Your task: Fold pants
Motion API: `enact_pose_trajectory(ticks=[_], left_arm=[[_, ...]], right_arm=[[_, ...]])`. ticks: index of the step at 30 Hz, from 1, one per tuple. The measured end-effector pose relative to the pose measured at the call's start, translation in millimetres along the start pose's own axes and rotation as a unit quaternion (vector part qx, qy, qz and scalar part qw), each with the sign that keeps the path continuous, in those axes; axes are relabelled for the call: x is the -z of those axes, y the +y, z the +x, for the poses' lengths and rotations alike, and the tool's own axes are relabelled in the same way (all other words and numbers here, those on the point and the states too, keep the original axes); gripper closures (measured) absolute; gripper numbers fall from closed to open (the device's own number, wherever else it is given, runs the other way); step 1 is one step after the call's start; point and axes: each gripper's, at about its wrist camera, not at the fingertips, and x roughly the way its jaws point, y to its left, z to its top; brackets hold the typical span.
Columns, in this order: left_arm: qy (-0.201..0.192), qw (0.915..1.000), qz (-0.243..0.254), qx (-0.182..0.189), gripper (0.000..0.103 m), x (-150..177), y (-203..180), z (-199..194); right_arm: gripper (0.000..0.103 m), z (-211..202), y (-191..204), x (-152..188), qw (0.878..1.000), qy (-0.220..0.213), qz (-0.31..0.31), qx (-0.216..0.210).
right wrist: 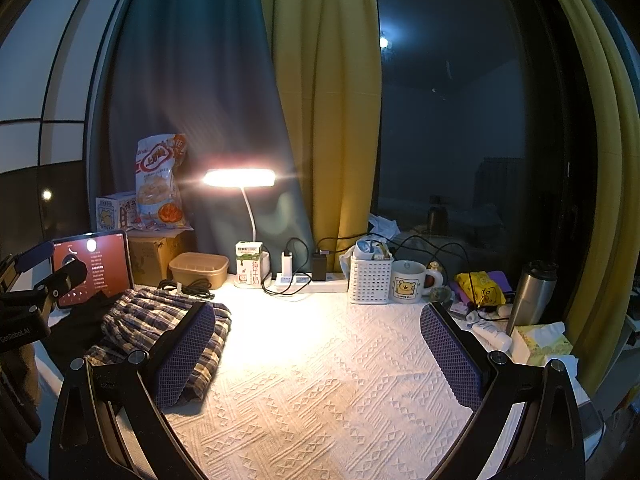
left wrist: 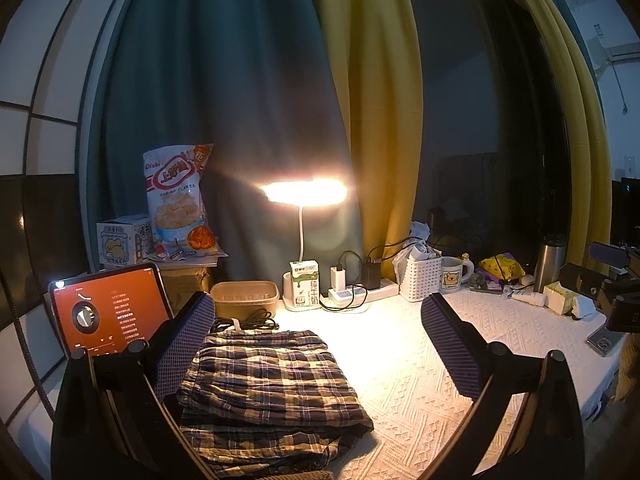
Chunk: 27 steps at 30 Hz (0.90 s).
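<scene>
"Oishi Shrimp Flakes" marks the snack bag (left wrist: 178, 200) at eleven o'clock; folded plaid pants (left wrist: 268, 384) lie beside the left gripper's (left wrist: 316, 344) spread fingers; right gripper (right wrist: 318, 354) fingers also spread, empty.

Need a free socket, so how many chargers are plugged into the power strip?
2: a white charger left of a black charger, both on the white power strip.

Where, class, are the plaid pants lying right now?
The folded plaid pants lie on the white textured cloth, at lower left in both views, just in front of the tablet and the black cable coil.
</scene>
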Motion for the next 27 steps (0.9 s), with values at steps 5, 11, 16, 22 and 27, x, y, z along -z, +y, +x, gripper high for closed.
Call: enact_pose_trajectory(ticks=[5,11,16,22,27], left_arm=[[-0.002,1.0000,0.001,0.002,0.001,0.1,-1.9,-1.3],[-0.003,1.0000,0.000,0.005,0.001,-0.2,-3.0,-2.8],[-0.003,1.0000,0.002,0.008,0.001,-1.1,-4.4,-3.4],[-0.002,1.0000,0.002,0.009,0.001,-1.0,-4.8,-2.9],[-0.002,1.0000,0.002,0.009,0.001,-1.0,-5.0,-2.9]], right_arm=[[0.000,0.0,-0.6,0.5,1.000,0.001,0.001,0.000],[0.000,0.3,-1.2,1.0,1.000,0.001,0.001,0.000],[0.000,-0.4,-1.5,2.3,1.000,0.002,0.001,0.000],[0.000,-0.1,-2.3,2.3,1.000,0.001,0.001,0.000],[0.000,0.1,-2.8,2.2,1.000,0.002,0.001,0.000]])
